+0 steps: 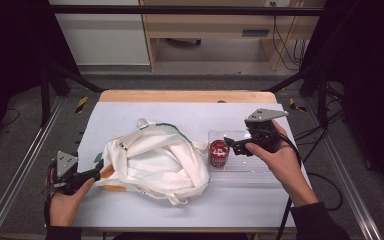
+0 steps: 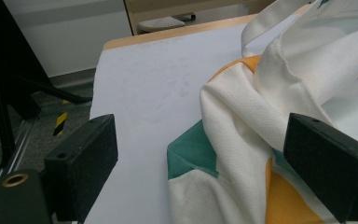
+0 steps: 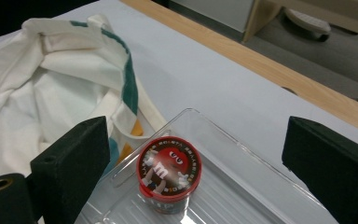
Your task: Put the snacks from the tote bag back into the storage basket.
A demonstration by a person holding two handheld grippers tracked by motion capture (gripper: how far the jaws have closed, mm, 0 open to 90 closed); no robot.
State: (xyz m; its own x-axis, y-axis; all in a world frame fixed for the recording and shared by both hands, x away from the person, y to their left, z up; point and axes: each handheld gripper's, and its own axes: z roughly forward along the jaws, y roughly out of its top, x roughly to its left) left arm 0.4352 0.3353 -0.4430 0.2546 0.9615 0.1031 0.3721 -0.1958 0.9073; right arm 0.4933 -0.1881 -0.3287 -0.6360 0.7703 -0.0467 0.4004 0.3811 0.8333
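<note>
A crumpled white cloth bag [image 1: 155, 162] with teal and orange patches lies mid-table. My left gripper [image 1: 96, 174] is at its left corner; in the left gripper view it [image 2: 205, 163] stands open, its jaws on either side of the bag's corner [image 2: 242, 121], not closed on it. To the bag's right, a red candy tub [image 1: 218, 153] stands upright in a clear plastic tray [image 1: 250, 165]. My right gripper [image 1: 235, 146] hovers just right of the tub. In the right gripper view it [image 3: 200, 158] is open, the tub [image 3: 168, 172] between its jaws, with the tray [image 3: 242, 186] and bag [image 3: 51, 93] behind.
The white table top [image 1: 190, 117] ends in a wooden strip [image 1: 180, 96] at the far side. Metal frame rails [image 1: 25, 165] run along both sides. Cables [image 1: 325, 185] trail on the floor to the right. Bare table lies in front of and behind the bag.
</note>
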